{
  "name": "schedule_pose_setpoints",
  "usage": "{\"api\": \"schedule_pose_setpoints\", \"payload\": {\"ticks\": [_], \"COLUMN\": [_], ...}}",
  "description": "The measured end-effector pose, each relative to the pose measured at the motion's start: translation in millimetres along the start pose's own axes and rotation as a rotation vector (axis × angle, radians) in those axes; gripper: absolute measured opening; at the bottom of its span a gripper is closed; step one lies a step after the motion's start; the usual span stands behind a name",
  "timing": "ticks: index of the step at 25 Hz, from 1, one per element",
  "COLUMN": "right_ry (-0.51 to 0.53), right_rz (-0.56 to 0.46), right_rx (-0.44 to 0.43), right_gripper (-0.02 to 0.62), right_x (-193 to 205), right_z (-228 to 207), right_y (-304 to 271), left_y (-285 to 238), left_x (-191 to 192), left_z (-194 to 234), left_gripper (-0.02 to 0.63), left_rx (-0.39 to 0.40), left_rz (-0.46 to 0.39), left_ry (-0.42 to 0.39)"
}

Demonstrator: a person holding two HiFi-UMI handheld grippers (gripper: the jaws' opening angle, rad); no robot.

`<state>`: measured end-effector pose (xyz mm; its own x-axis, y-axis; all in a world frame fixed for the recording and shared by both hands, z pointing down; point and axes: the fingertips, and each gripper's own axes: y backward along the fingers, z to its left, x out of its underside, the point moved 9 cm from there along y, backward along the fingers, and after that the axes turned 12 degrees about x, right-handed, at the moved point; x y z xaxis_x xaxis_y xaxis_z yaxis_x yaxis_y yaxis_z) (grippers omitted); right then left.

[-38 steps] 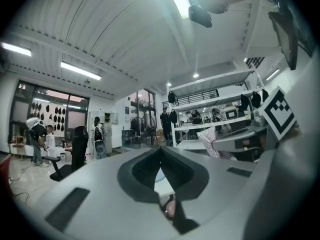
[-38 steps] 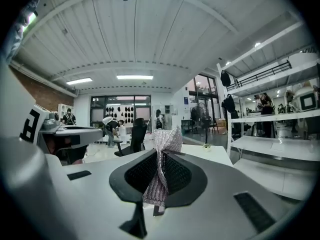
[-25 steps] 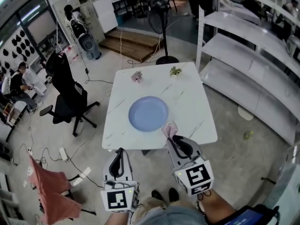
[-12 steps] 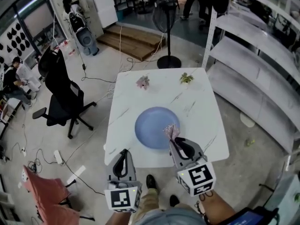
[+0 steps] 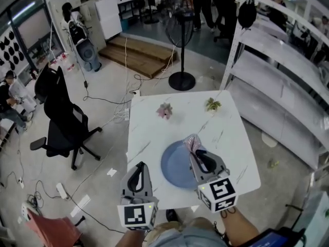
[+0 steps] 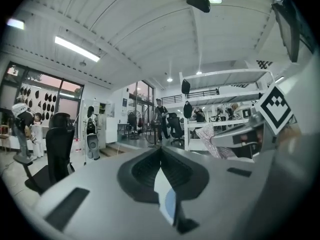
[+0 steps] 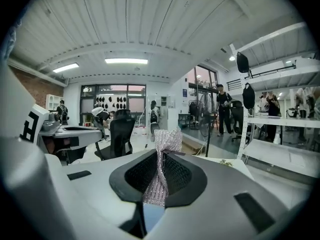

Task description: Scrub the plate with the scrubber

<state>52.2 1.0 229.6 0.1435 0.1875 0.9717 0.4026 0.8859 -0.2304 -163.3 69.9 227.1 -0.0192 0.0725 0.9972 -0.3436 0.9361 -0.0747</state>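
**Scrubber held over plate**

Right gripper (image 5: 195, 151) jaws clamp the scrubber (image 5: 191, 142) over the blue plate's (image 5: 174, 168) right part; contact cannot be confirmed. Plate lies at the table's (image 5: 149, 130) near side. Left gripper (image 5: 139, 166) jaws together, empty, left of plate.

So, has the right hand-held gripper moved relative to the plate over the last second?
Yes. The right hand-held gripper, clamping the scrubber, advanced from the plate's near rim to its far rim.

Right gripper (image 5: 195, 151) hovers over the plate (image 5: 174, 170), perhaps touching it, jaws clamped on the scrubber (image 5: 191, 142). Left gripper (image 5: 139, 168) hangs beside the plate's left rim, jaws together.
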Motion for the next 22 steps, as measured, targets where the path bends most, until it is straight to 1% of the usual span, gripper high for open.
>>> {"api": "schedule_pose_setpoints", "payload": {"ticks": [3, 6, 11, 13, 17, 22], "right_ry": [0.008, 0.008, 0.02, 0.026, 0.042, 0.063], "right_rz": [0.0, 0.022, 0.075, 0.102, 0.197, 0.328], "right_rx": [0.025, 0.038, 0.027, 0.013, -0.034, -0.072], "right_gripper": [0.055, 0.055, 0.055, 0.055, 0.055, 0.055], "right_x": [-6.0, -5.4, 5.7, 16.6, 49.6, 90.2], "right_z": [-0.8, -3.5, -9.0, -14.0, -16.4, -19.9], "right_y": [-12.9, -22.1, -42.1, -54.5, -70.5, -91.7], "left_y": [-13.3, -22.8, -41.7, -53.3, -59.0, -72.3], "left_x": [-0.6, 5.3, 20.5, 31.9, 63.6, 104.6], "left_z": [13.8, 20.5, 27.1, 28.0, 21.8, 18.8], "left_gripper": [0.008, 0.008, 0.008, 0.008, 0.009, 0.009], "left_rx": [0.022, 0.043, 0.051, 0.049, 0.03, 0.021], "left_rz": [-0.008, 0.012, 0.06, 0.078, 0.19, 0.264], "left_ry": [0.006, 0.003, 0.017, 0.026, 0.098, 0.149]}}
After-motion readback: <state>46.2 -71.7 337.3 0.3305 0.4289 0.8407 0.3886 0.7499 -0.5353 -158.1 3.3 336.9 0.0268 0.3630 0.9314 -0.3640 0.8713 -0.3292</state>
